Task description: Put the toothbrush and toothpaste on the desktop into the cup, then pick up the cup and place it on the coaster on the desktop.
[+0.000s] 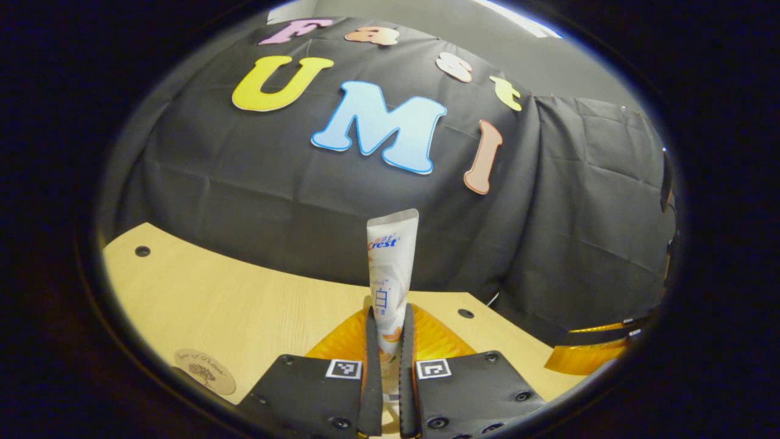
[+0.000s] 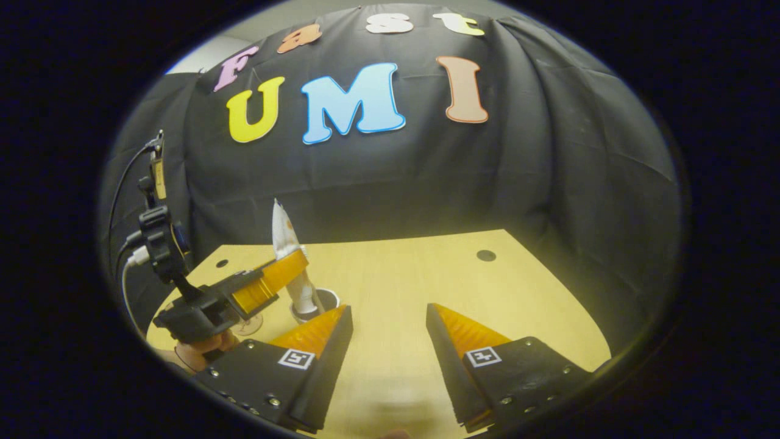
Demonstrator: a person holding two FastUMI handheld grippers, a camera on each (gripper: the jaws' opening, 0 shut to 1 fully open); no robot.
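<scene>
My left gripper (image 1: 390,314) is shut on a white toothpaste tube (image 1: 393,262), which stands upright between the fingers with its crimped end up. In the right gripper view that same left gripper (image 2: 286,268) holds the toothpaste tube (image 2: 284,235) with its lower end reaching into the mouth of a cup (image 2: 326,299) on the wooden desktop (image 2: 457,274). My right gripper (image 2: 389,311) is open above the desktop with nothing between its fingers, just right of the cup. A round wooden coaster (image 1: 204,371) lies at the lower left of the left gripper view.
The light wooden desktop (image 1: 244,305) has small round holes (image 1: 142,250) near its far edge. Black cloth walls close off the back and sides. A hand (image 2: 204,347) holds the left gripper's handle, with cables rising above it.
</scene>
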